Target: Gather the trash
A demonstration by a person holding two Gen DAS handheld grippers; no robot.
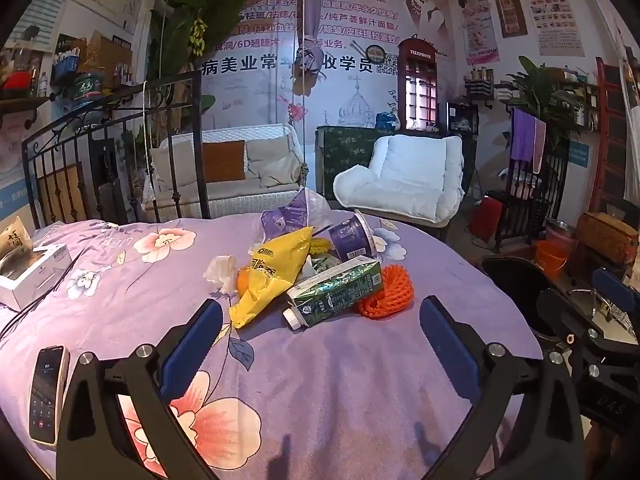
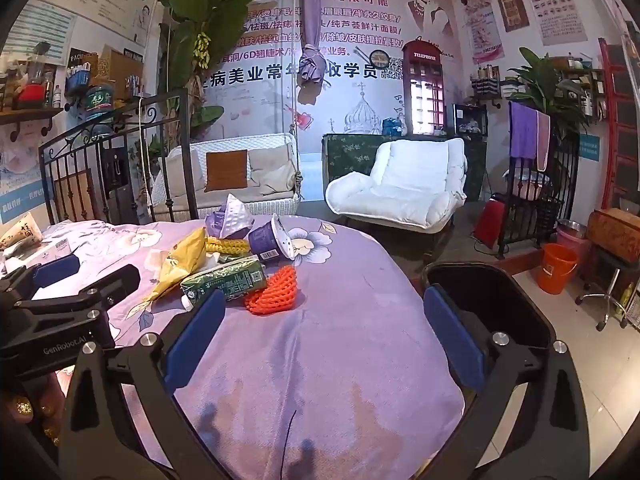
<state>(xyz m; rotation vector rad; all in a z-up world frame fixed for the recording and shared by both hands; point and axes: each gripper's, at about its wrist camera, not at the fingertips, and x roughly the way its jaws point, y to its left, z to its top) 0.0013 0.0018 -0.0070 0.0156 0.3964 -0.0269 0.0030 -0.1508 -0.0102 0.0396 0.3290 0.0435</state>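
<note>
The left gripper (image 1: pixel 320 320) stands with its jaws spread as wide as they go, nothing between its blue pads (image 1: pixel 196 336), hovering above the purple floral bedspread (image 1: pixel 340 400) short of the trash. The right gripper (image 2: pixel 324 316) is likewise fully spread and empty (its right finger shows in front of a black bin (image 2: pixel 504 304) that stands just off the bed's right edge).

The trash lies in one heap near the middle of the bed. A green drink carton (image 1: pixel 336 292) lies on its side with its white cap toward the camera, touching an orange foam fruit net (image 1: pixel 390 292) on its right and a yellow Oreo wrapper (image 1: pixel 272 276) on its left. Behind these are a tipped purple cup (image 1: pixel 352 238), a yellow foam net (image 1: pixel 320 245), a purple-and-clear plastic bag (image 1: pixel 296 212), a crumpled white tissue (image 1: pixel 220 270) and something small and orange (image 1: pixel 242 280) partly under the wrapper.

At the bed's left lie a smartphone (image 1: pixel 46 394) with its screen lit and a white box (image 1: pixel 32 276). Beyond the bed are a black iron railing (image 1: pixel 112 152), a white wicker swing seat (image 1: pixel 232 168) with cushions, a white padded armchair (image 1: pixel 408 176), an orange bucket (image 2: pixel 558 268) on the floor, and walls covered with posters.
</note>
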